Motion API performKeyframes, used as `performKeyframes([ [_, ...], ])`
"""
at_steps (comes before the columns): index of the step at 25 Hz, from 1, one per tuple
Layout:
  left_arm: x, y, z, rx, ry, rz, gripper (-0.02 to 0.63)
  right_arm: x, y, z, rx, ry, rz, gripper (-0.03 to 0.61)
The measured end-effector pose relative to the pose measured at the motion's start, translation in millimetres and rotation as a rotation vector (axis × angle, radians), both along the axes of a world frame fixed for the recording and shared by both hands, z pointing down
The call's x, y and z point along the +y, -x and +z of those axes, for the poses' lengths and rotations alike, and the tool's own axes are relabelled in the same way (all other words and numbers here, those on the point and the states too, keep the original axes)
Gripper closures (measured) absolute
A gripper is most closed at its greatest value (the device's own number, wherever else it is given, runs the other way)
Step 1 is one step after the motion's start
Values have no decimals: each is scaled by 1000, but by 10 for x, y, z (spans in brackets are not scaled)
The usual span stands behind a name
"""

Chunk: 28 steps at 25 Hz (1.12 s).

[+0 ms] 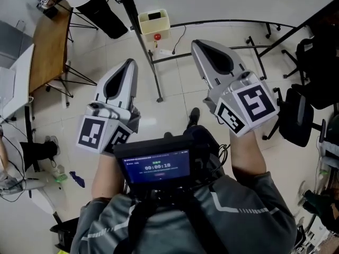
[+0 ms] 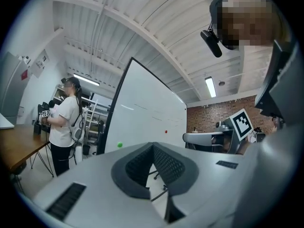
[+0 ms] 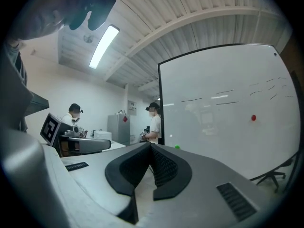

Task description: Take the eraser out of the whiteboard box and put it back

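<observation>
Both pairs of tongs are clenched on nothing: the left tongs (image 1: 130, 62) and the right tongs (image 1: 196, 43) show their ribbed pads pressed tip to tip in their own views, with only open room beyond. Each is held level on the person's side of the whiteboard box (image 1: 153, 29), well short of it. A dark block lying inside that box is most likely the eraser (image 1: 155, 16), so the lift has not begun. The main risk, as I judge it, is arriving at the box with the pads together. Closed tips would shove the eraser down or along instead of taking it, or strike the box's front wall and knock it askew on the whiteboard (image 3: 228, 118). The box looks narrow, so tongs opened late or too wide could catch its rim. The red magnet (image 1: 157, 36) just under the box could be brushed off by a low approach. The stand's floor bar (image 1: 169, 57) below the box lies in the way of the feet.
</observation>
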State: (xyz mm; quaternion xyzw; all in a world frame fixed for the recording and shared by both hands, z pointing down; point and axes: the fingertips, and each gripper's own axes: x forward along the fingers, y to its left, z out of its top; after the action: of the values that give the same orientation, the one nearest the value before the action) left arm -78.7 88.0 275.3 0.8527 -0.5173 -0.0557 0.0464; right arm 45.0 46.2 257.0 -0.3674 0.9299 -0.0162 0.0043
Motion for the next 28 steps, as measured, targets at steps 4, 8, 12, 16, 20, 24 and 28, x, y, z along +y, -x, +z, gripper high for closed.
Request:
performKeyframes([
  [4, 231, -262, -164, -9, -22, 11, 581, 276, -305, -158, -9, -25, 12, 555],
  [8, 260, -627, -246, -18, -27, -16, 581, 342, -766, -228, -26, -27, 4, 555],
  [12, 229, -1221, -293, -21, -32, -42, 581, 307, -1401, -240, -28, -31, -13, 555],
  [16, 233, -2075, -329, -47, -47, -66, 581, 305, -2241, -198, -33, -32, -45, 555],
  [20, 236, -2280, -301, -50, -35, -93, 581, 288, -2487, -184, -30, -17, -53, 555],
  [24, 232, -2227, -311, -55, -30, -103, 581, 264, -2460, -235, -19, -30, -47, 555],
  [28, 245, -2220, -321, -55, -32, -114, 581, 250, -2474, -177, -17, -14, -53, 555],
])
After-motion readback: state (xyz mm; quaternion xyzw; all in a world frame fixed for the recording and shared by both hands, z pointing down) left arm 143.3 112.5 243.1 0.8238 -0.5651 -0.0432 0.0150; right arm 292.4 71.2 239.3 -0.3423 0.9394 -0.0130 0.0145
